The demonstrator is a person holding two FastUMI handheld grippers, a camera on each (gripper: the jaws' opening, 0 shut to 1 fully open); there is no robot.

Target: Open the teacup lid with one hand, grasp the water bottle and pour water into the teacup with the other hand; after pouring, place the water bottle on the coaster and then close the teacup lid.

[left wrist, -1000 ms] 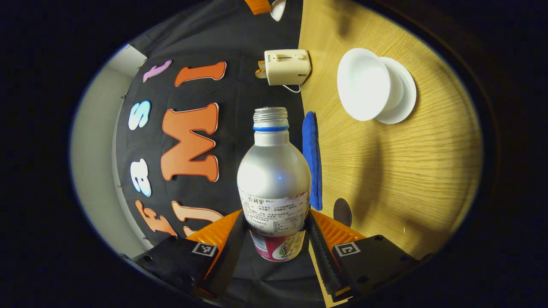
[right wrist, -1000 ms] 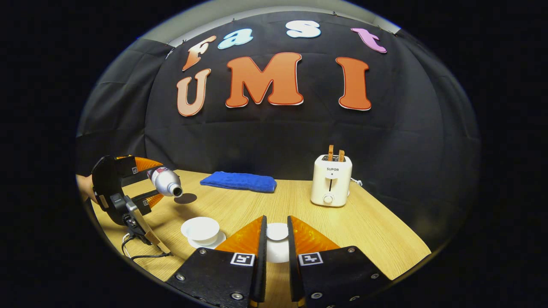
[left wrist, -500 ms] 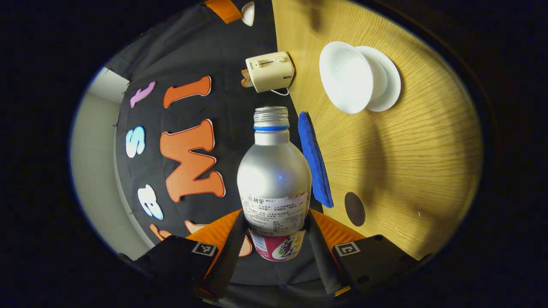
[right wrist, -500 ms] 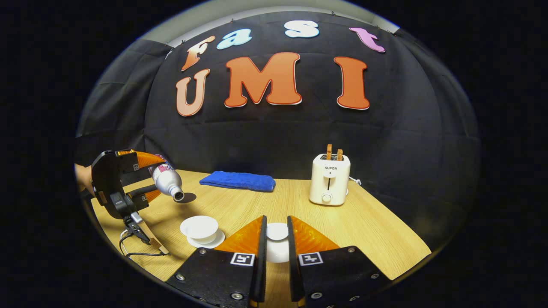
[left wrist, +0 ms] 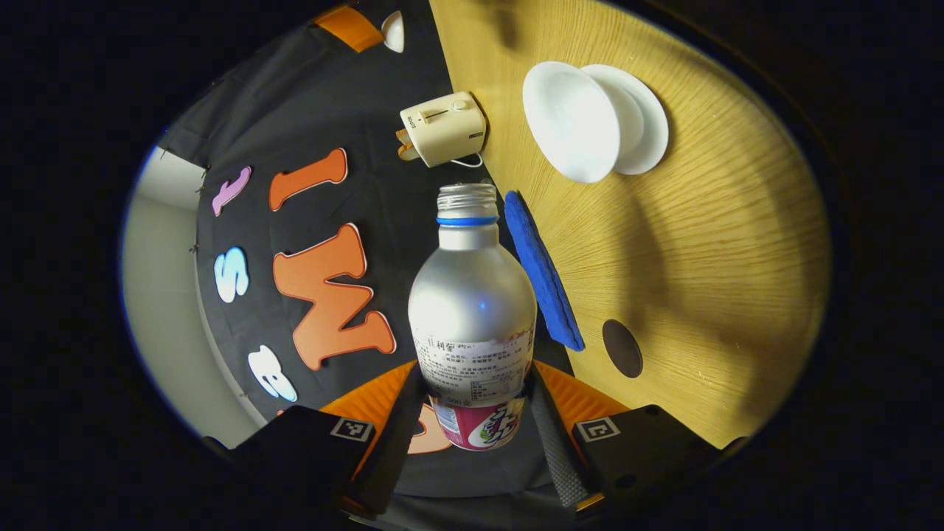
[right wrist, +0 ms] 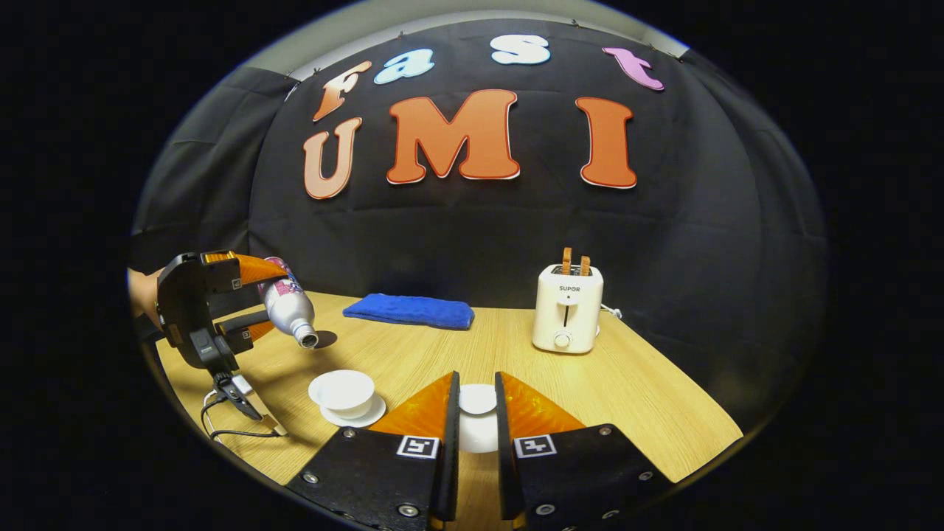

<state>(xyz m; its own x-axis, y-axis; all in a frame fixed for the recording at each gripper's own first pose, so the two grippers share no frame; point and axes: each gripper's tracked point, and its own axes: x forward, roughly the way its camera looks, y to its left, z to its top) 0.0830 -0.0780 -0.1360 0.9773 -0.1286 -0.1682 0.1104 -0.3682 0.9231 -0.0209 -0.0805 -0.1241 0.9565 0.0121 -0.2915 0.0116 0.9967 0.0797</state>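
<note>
Bottle (right wrist: 289, 308) tipped further twd teacup (right wrist: 344, 390) — left jaws clamp it; right jaws grip lid (right wrist: 478, 399); towel (right wrist: 410, 310), toaster (right wrist: 567, 309) behind.

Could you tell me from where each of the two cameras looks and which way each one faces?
Left gripper view: rides on the left gripper, rolled sideways, looking along the water bottle its fingers clamp toward the teacup; its own two fingers show.
Right gripper view: rides on the right gripper, level above the table, facing the booth's back wall; its fingers clamp the lid, and the left gripper shows farther off.
Shared: teacup, water bottle, blue cloth, toaster, coaster.
</note>
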